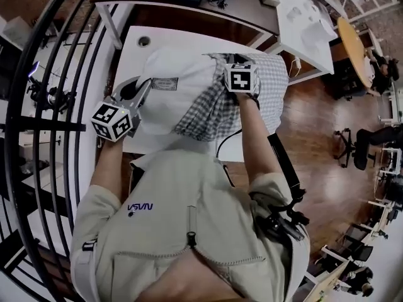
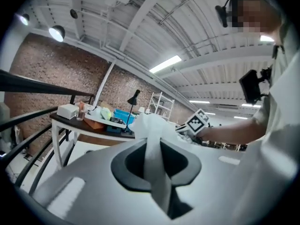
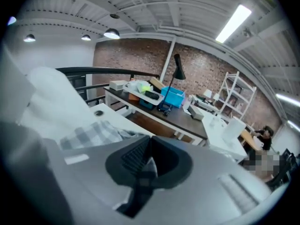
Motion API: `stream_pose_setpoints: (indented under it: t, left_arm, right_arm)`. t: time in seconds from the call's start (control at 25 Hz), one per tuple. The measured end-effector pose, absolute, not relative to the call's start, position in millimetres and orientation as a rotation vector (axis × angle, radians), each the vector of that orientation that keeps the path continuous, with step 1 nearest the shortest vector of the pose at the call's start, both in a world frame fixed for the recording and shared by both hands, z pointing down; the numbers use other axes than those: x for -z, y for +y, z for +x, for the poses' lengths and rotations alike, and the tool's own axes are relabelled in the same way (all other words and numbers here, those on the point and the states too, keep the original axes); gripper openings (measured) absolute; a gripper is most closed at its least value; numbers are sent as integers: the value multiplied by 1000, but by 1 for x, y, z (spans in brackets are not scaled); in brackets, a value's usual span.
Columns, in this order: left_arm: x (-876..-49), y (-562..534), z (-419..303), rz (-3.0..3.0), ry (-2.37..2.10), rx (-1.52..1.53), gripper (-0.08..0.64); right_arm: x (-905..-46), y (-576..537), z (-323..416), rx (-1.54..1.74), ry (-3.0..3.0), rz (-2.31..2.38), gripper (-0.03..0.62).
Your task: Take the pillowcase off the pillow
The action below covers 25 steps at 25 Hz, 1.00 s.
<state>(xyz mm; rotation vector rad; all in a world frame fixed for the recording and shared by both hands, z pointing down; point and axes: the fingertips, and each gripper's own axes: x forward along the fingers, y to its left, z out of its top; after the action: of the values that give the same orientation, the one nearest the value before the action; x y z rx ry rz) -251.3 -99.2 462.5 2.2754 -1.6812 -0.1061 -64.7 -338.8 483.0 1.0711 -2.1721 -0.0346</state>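
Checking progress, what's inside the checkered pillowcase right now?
One end of the white pillow goes into the pillowcase; the rest lies bare. How far it reaches inside is covered by the checkered fabric.

Evenly bright under ceiling strip lights (image 3: 236, 20), edges fisheye-warped and dark.

Plain white: the pillow (image 1: 167, 96), with a small grey label (image 1: 165, 83). Grey-and-white gingham check: the pillowcase (image 1: 261, 87). White: the table (image 1: 135, 43) beneath. Pale grey shells, charcoal inside the jaws: the left gripper (image 2: 151, 149) and the right gripper (image 3: 147, 153). Each carries a cube (image 1: 114, 121) of black square markers on white. Beige with dark blue lettering (image 1: 140, 208): the person's jacket (image 1: 189, 231). Reddish-brown wood: the floor (image 1: 315, 118). Black: the railing (image 1: 38, 106). Red-brown brick: the far wall (image 3: 136, 62). Bright blue: a bin (image 3: 173, 96) on the dark brown desk (image 3: 185, 117).
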Motion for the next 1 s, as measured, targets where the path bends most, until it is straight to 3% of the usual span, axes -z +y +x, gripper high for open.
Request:
stream_pose_setpoints:
  t: [0.12,0.24,0.4,0.52,0.88,1.0]
  left_arm:
    - [-491,-132,-255,2249,-1710,-57,62]
    - [-504,-153,-256,2243,-1740,-173,95]
    - [-500,-140,-269,2195,-1820,-230,202]
    - [-491,-112,-268,2189,-1883,-248,209]
    - [-564,-36,-180,2222,-1544,-532,319]
    - [-583,-42,-172,2197,-1515,-603,324]
  right_arm:
    - [-490,-331,-71,12,-2238,1002,72]
    - [-474,-315,-67,-62,-2342,1025,77]
    - [-449,-251,-54,-122,-2474,1044,77]
    - [-452,-192,-51,-165,-2521,975,77]
    - [-535,-60,-64,-350,-2392,661,141]
    - [-557,-52,-74,-330,-2334,599,150]
